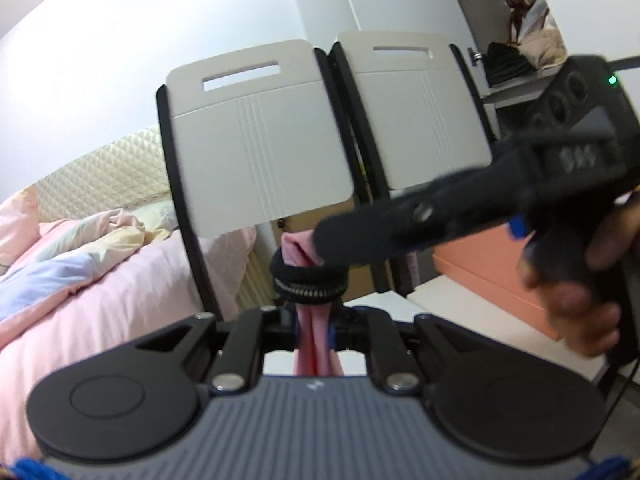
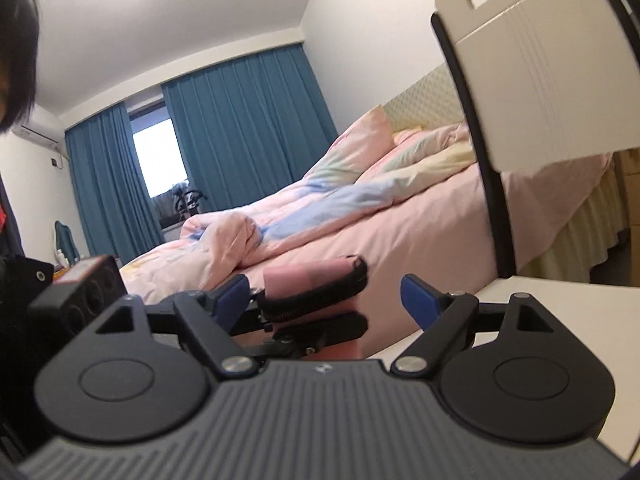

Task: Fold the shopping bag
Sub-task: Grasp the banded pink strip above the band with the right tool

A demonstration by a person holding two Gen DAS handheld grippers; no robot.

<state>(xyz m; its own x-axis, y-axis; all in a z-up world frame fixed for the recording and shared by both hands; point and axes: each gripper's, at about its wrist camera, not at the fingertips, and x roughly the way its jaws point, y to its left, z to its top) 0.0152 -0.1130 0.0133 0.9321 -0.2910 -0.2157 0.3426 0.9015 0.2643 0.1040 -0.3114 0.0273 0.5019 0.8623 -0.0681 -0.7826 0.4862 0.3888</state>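
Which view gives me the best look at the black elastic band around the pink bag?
The left wrist view: the black elastic band sits centred, wrapped around the rolled pink bag held in the left gripper. The right wrist view shows the band side-on, partly behind the open right gripper.

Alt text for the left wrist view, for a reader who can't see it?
The left gripper is shut on a rolled pink bag ringed by a black band. The right gripper reaches in from the right. Behind stand two chairs and a bed.
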